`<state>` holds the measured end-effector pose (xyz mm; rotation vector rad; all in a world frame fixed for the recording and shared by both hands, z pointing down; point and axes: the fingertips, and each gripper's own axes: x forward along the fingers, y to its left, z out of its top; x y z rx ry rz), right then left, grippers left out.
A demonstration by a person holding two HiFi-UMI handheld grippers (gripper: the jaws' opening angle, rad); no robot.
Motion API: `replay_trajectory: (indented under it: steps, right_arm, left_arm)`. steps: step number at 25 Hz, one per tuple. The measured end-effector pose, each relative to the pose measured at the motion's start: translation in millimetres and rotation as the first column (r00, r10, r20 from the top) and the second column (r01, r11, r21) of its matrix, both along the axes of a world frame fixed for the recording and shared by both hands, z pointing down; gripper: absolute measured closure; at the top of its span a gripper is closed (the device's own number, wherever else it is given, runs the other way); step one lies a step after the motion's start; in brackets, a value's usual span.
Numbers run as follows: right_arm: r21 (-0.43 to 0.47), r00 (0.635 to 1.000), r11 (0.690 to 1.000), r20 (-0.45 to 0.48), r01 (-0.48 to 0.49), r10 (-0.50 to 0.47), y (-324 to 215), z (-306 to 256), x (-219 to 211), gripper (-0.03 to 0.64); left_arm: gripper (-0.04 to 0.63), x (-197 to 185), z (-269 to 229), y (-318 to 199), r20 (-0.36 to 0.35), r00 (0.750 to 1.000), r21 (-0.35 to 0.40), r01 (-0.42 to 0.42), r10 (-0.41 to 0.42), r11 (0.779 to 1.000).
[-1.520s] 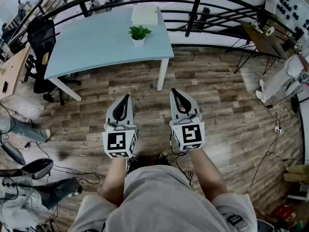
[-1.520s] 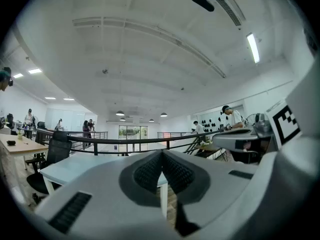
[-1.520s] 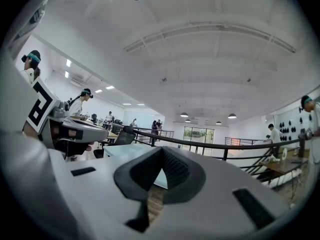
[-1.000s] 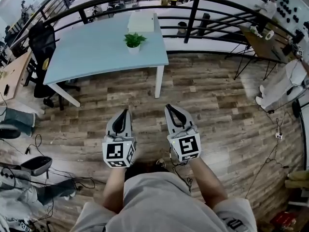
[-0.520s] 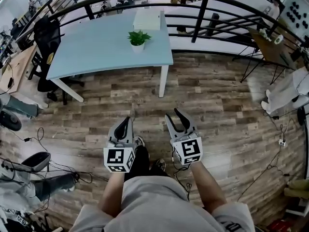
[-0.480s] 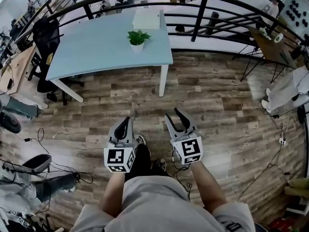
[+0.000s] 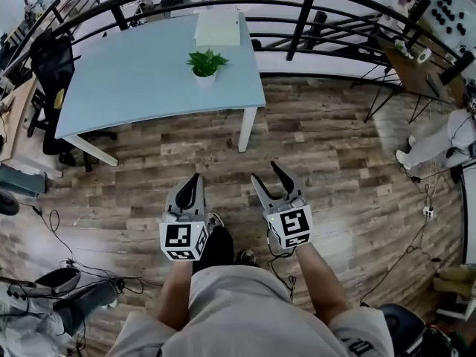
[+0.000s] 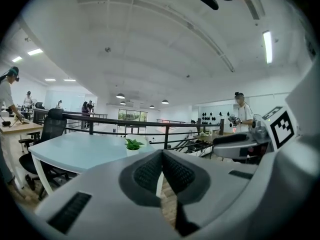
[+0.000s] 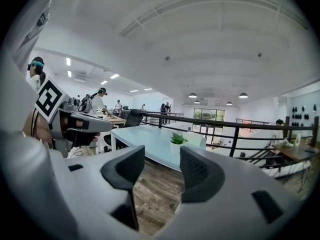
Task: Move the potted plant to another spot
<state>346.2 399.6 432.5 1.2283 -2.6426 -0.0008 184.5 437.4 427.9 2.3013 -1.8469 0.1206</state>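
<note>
Potted plant [image 7: 206,66] stands on desk [image 7: 126,80], well ahead. My left gripper [image 7: 195,178] fingers together; right gripper [image 7: 265,172] fingers apart, empty, just opening. Risk: my half-spread fingers could tip the pot on approach.

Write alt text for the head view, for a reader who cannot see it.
A person holds two grippers above a wood floor: the left gripper shut, the right gripper empty, its jaws having just been opening. Ahead stands a pale blue table with a potted plant and a white box on it, and a black railing behind.
</note>
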Motion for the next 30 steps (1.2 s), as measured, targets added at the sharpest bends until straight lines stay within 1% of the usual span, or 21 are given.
replay_trajectory:
  steps: [6, 11, 17, 23, 30]
  right_arm:
    - [-0.012, 1.000, 1.000, -0.010, -0.010, 0.010, -56.4, -3.9, -35.3, 0.373]
    - [-0.019, 1.000, 1.000, -0.009, -0.022, 0.021, -86.4, -2.7, -61.6, 0.365]
    - [-0.055, 1.000, 0.998, -0.001, -0.013, 0.013, -106.2, 10.0, -81.4, 0.331]
    - [-0.087, 1.000, 0.996, 0.001, -0.008, 0.008, -134.9, 27.9, -93.2, 0.310]
    - [-0.113, 1.000, 0.993, 0.010, 0.021, -0.020, -175.0, 44.2, -108.8, 0.290]
  left_arm:
    - [0.584, -39.1, 2.3, -64.1, -0.013, 0.999, -0.006, -0.053, 0.053, 0.999]
    - [0.584, -70.0, 6.9, -97.2, -0.017, 0.997, -0.014, -0.071, 0.071, 0.997]
    - [0.584, -85.4, 20.7, -120.7, -0.026, 0.996, -0.047, -0.085, 0.084, 0.995]
    - [0.584, -99.8, 36.7, -146.8, -0.027, 0.997, -0.074, -0.074, 0.072, 0.995]
    - [0.584, -112.1, 52.6, -182.1, -0.022, 0.999, -0.105, -0.051, 0.049, 0.993]
